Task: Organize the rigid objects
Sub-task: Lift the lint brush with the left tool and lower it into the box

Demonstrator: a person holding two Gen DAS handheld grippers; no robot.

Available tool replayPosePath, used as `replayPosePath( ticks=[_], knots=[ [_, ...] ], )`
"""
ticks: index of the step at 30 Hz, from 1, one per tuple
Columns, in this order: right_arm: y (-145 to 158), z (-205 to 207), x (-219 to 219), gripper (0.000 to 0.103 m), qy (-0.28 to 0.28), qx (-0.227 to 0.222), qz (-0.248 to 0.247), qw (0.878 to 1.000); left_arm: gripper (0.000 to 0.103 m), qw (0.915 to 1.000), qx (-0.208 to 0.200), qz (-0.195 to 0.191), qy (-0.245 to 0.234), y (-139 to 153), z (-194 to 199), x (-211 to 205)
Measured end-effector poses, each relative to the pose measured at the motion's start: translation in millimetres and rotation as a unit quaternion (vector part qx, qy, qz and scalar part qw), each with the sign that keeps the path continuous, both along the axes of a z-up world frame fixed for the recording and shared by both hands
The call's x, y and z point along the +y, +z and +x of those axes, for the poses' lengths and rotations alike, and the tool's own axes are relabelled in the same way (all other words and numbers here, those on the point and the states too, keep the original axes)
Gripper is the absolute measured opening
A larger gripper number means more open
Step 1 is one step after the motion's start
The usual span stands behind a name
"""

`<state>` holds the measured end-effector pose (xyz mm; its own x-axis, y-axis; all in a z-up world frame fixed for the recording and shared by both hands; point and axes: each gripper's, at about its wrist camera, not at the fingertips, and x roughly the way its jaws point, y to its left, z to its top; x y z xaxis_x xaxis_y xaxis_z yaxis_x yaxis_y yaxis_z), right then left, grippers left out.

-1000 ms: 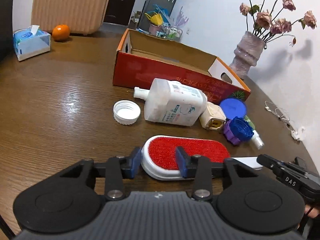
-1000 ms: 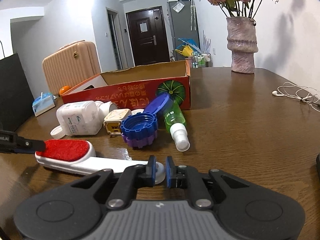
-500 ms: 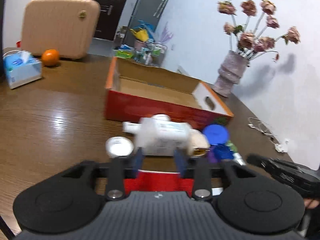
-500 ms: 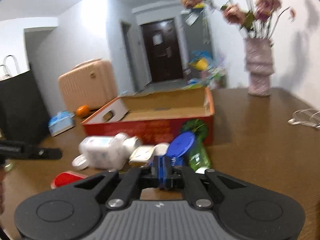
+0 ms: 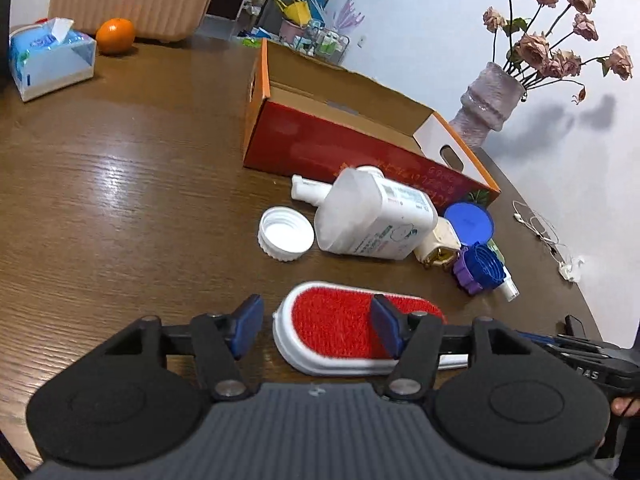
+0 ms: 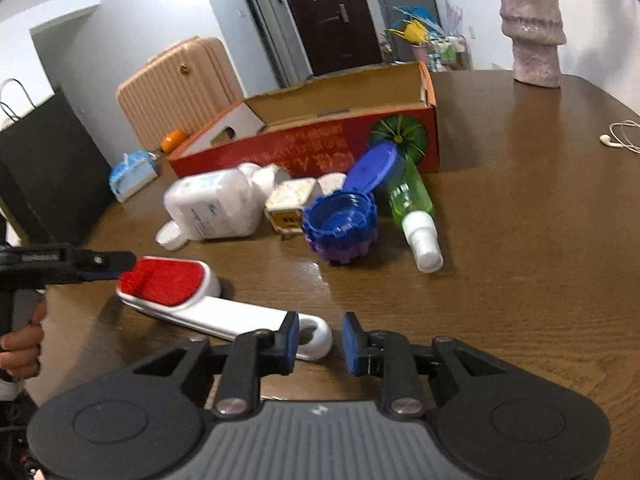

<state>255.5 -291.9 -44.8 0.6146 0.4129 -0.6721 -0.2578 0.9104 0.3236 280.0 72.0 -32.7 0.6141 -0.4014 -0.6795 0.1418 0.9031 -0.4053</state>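
While lettering blurs | red box (image 5: 320, 148) print unreadable | white bottle (image 5: 372, 216) label illegible

A tissue box (image 5: 50, 62), an orange (image 5: 115, 35) and a vase (image 5: 486, 108) stand on the table (image 5: 120, 200).

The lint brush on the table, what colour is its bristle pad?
Red, set in a white body; the lint brush shows best in the left wrist view.

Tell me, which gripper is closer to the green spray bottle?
Right. The right gripper sits at the lint brush's handle end, nearer the green spray bottle. The left gripper is at the red head, farther away.
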Motion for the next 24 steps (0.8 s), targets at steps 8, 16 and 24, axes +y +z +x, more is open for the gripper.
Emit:
replayPosePath(
  ticks=[8, 16, 24],
  knots=[
    [-10, 2, 4, 0.011, -0.026, 0.007, -0.008, 1.0, 0.051, 0.9997, 0.006, -0.025, -0.001, -10, -3, -1],
    [0, 3, 3, 0.011, -0.04, -0.014, 0.012, 0.999, 0.05, 0.9961, -0.085, -0.022, 0.006, 38, 5, -5],
    [79, 93, -4, 0.01, -0.034, -0.128, -0.005, 0.991, 0.051, 0.9902, -0.135, -0.028, 0.021, 87, 147, -18]
  ],
)
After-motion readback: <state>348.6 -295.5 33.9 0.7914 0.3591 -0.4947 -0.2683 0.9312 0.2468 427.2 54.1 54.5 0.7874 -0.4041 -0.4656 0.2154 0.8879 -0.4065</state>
